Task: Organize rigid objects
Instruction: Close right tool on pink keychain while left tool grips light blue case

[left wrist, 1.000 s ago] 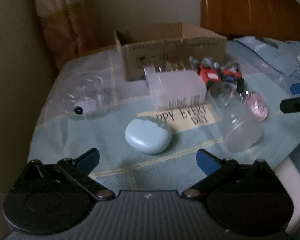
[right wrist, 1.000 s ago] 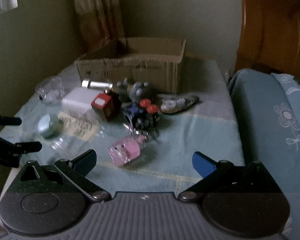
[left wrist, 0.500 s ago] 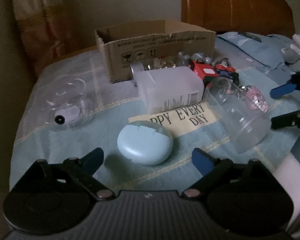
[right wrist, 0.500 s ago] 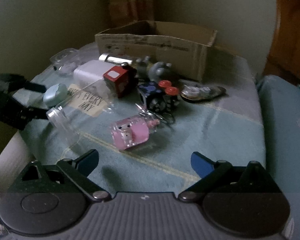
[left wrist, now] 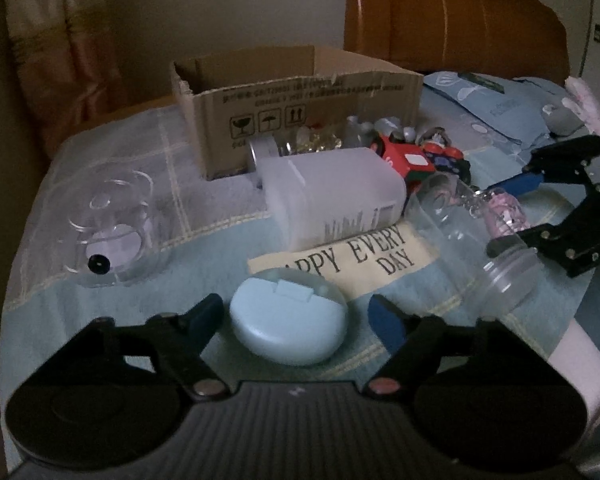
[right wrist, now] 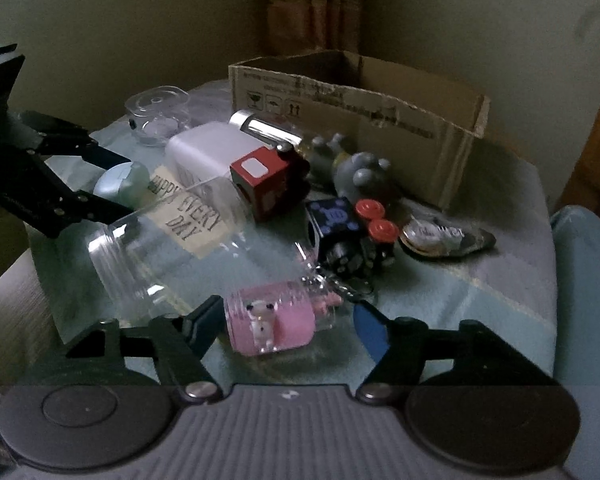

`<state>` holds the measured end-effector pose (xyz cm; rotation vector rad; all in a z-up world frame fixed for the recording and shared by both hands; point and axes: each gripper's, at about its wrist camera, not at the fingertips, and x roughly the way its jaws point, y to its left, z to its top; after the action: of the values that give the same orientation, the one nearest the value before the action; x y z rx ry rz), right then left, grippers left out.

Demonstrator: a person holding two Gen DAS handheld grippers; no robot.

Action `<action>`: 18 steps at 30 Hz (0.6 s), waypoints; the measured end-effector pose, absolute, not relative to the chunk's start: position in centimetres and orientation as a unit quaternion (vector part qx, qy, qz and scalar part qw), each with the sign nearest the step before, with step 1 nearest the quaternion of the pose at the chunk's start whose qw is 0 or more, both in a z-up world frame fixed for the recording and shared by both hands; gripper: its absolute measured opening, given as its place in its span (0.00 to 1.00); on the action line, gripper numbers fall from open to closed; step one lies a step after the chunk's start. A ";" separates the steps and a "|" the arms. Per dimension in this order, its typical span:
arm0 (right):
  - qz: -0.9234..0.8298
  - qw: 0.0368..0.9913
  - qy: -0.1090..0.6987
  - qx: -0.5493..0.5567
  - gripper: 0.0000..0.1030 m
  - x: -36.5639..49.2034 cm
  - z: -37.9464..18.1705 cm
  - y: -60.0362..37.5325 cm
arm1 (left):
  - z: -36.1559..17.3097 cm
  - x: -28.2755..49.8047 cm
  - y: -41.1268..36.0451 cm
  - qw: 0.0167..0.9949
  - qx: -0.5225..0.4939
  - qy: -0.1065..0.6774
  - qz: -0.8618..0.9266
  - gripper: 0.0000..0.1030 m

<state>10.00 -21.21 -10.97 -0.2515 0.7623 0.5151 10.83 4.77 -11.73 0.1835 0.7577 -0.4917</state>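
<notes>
A pale blue round case (left wrist: 288,320) lies on the blue cloth between the fingers of my left gripper (left wrist: 296,310). Its jaws are closing, with small gaps still showing at both pads. A pink keychain jar (right wrist: 272,324) with a tiny white figure inside lies between the fingers of my right gripper (right wrist: 288,312). Those jaws are closing too, and a gap shows on the right side. An open cardboard box (left wrist: 300,96) stands at the back of the table. In the right wrist view the left gripper (right wrist: 100,184) brackets the blue case (right wrist: 120,180).
A clear jar (right wrist: 148,256) lies on its side between the two grippers. Behind it lie a white container (left wrist: 332,200), a red cube (right wrist: 264,184), a black fidget cube (right wrist: 352,232) and a grey figurine (right wrist: 360,176). A clear round tub (left wrist: 108,224) sits far left.
Both grippers moved forward and down onto their objects, and both sets of jaws narrowed. The blue case and the pink jar now lie between the fingertips.
</notes>
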 end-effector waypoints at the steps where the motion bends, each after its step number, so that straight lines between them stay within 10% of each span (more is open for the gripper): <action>1: 0.249 0.888 0.366 -0.122 0.68 10.0 -10.9 -21.1 | -11.7 10.9 4.8 0.895 0.089 0.365 -0.240 0.69; 18: 0.231 0.883 0.395 -0.107 0.57 10.4 -9.3 -21.1 | -10.7 11.3 4.8 0.879 0.102 0.400 -0.241 0.58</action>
<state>10.39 -21.07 -9.27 -0.2233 0.8231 0.4802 11.30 4.82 -10.73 0.2136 0.8335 -0.5017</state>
